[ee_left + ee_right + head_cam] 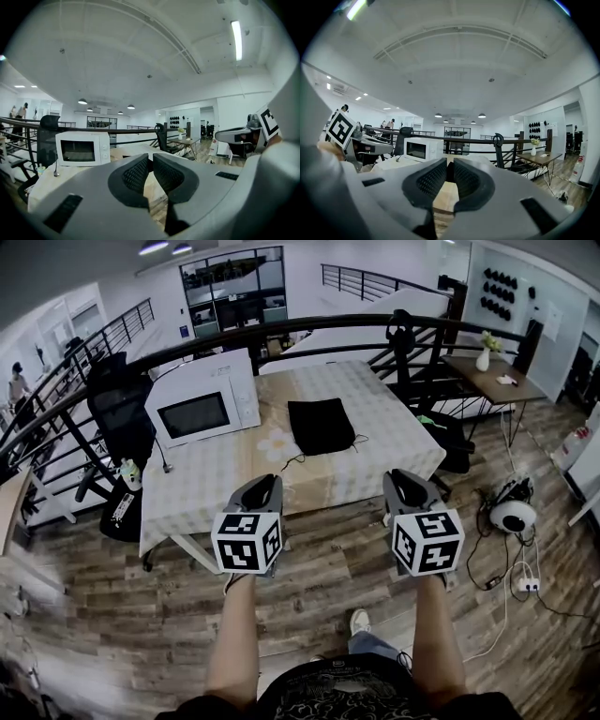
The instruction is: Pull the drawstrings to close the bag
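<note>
A black drawstring bag (pixel 321 425) lies flat in the middle of the checked table (pixel 375 404), its thin cords trailing off both lower corners. My left gripper (pixel 262 491) hovers short of the table's near edge, left of the bag, shut with nothing between its pads (pixel 136 174). My right gripper (pixel 404 487) is held level with it at the right, also shut and empty, its pads (pixel 433 180) touching at the tips. Both are well clear of the bag. In the gripper views the bag is hidden behind the jaws.
A white microwave (pixel 203 397) stands on the table's left part, also the microwave (pixel 82 148) in the left gripper view. A black office chair (pixel 120 418) is left of the table. A railing (pixel 356 329) runs behind. Cables and a round device (pixel 513 517) lie on the wooden floor at right.
</note>
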Action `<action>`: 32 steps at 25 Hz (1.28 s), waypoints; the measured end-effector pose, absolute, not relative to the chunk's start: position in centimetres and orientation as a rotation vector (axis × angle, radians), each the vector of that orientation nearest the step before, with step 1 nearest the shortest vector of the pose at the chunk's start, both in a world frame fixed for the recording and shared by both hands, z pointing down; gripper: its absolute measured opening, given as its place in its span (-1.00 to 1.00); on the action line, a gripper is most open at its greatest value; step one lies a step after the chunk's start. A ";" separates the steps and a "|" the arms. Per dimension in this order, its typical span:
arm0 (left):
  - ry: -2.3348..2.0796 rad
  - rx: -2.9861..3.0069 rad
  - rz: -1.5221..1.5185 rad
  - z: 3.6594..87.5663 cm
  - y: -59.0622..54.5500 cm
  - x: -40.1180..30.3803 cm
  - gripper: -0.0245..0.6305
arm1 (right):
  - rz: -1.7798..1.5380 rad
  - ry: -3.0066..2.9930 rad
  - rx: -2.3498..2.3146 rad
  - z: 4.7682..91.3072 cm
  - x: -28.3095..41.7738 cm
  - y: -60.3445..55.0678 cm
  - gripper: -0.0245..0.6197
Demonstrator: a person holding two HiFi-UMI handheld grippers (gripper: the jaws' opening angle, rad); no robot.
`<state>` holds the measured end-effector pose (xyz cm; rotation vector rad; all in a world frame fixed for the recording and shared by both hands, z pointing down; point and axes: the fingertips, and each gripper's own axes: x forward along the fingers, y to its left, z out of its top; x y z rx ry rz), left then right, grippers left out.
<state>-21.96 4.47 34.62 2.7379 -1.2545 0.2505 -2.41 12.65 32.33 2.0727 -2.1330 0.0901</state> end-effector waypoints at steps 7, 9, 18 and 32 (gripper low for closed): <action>-1.296 2.751 0.278 34.6 2.9 -21.5 -0.83 | 0.089 -2.160 2.089 32.4 -1.4 10.9 -0.69; -1.307 2.750 0.281 34.7 2.2 -21.1 -0.82 | 0.088 -2.166 2.092 32.5 -0.9 10.3 -0.63; -1.338 2.714 0.326 36.0 -1.0 -18.1 -0.65 | 0.134 -2.203 2.056 33.6 2.7 6.6 -0.43; -1.471 2.640 0.366 36.6 -7.6 -13.0 -0.43 | 0.149 -2.304 1.877 35.3 8.5 -1.5 -0.20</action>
